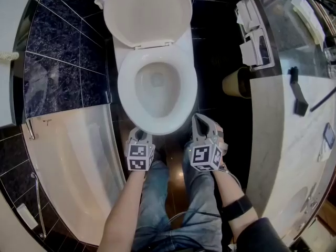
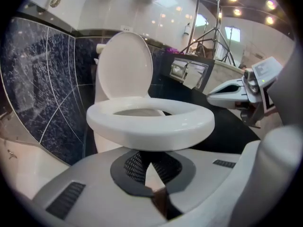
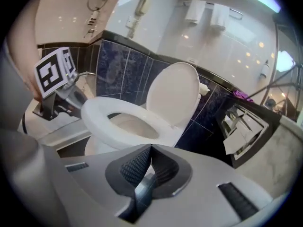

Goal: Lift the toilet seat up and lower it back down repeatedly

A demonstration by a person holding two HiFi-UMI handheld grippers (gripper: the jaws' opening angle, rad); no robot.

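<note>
A white toilet stands with its seat (image 1: 125,83) down on the bowl and its lid (image 1: 147,12) raised against the tank. My left gripper (image 1: 139,134) sits at the seat's front left rim, jaws shut with nothing between them. In the left gripper view the seat's front edge (image 2: 149,126) hangs just above the left gripper's tips (image 2: 149,154); I cannot tell whether they touch. My right gripper (image 1: 198,121) is beside the front right rim, also shut and empty. In the right gripper view the seat (image 3: 109,117) lies just beyond the right gripper's tips (image 3: 151,148).
A bathtub (image 1: 68,161) curves along the left. A marble counter (image 1: 294,156) runs down the right, with a tissue dispenser (image 1: 254,46) and a brown bin (image 1: 236,82) beside the toilet. The person's legs in jeans (image 1: 157,203) stand on the dark floor in front of the bowl.
</note>
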